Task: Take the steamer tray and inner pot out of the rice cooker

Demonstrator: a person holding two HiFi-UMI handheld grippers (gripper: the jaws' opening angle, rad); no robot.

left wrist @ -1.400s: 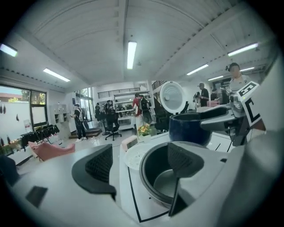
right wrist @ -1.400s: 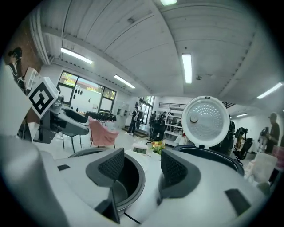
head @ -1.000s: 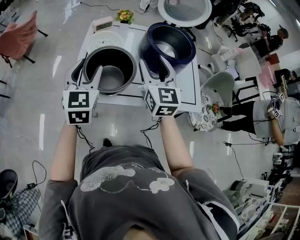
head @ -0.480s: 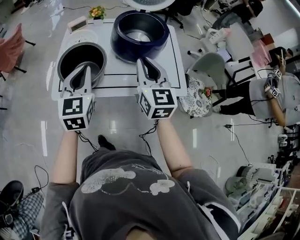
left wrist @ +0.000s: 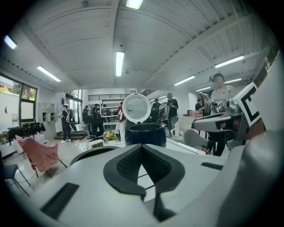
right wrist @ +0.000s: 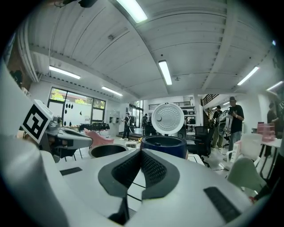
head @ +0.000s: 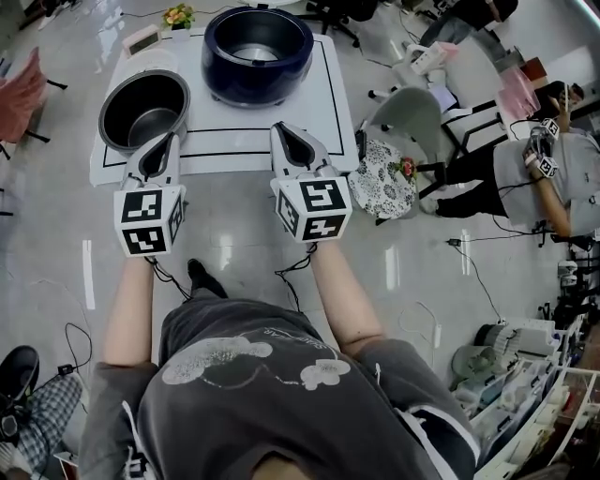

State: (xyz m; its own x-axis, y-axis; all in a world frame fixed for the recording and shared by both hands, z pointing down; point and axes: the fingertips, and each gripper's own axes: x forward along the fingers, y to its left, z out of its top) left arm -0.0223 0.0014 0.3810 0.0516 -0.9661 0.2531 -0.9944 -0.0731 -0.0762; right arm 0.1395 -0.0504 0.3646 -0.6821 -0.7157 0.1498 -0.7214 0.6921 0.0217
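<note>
The dark metal inner pot (head: pixel 145 108) stands empty on the white table (head: pixel 253 131), left of the dark blue rice cooker (head: pixel 258 42), whose round white lid (right wrist: pixel 167 117) is raised. A white round piece (head: pixel 159 61) shows behind the pot; I cannot tell what it is. My left gripper (head: pixel 167 139) hovers at the table's front edge, just short of the pot, shut and empty. My right gripper (head: pixel 284 129) is level with it in front of the cooker; its jaws have just been closing with nothing between them and now meet. Each gripper view shows its own closed jaws, with the pot (left wrist: pixel 91 153) and cooker (left wrist: pixel 145 133) beyond.
A small clock (head: pixel 141 39) and flowers (head: pixel 176 16) sit at the table's back edge. A chair with a patterned cushion (head: pixel 380 178) stands right of the table, and people (head: pixel 534 178) are further right. A pink chair (head: pixel 19 89) is at the left, and cables (head: pixel 70 347) lie on the floor.
Both grippers have drawn back from the pot and cooker to the table's front edge. Their jaws, spread a second ago, are now closed. The pot stays on the table.
</note>
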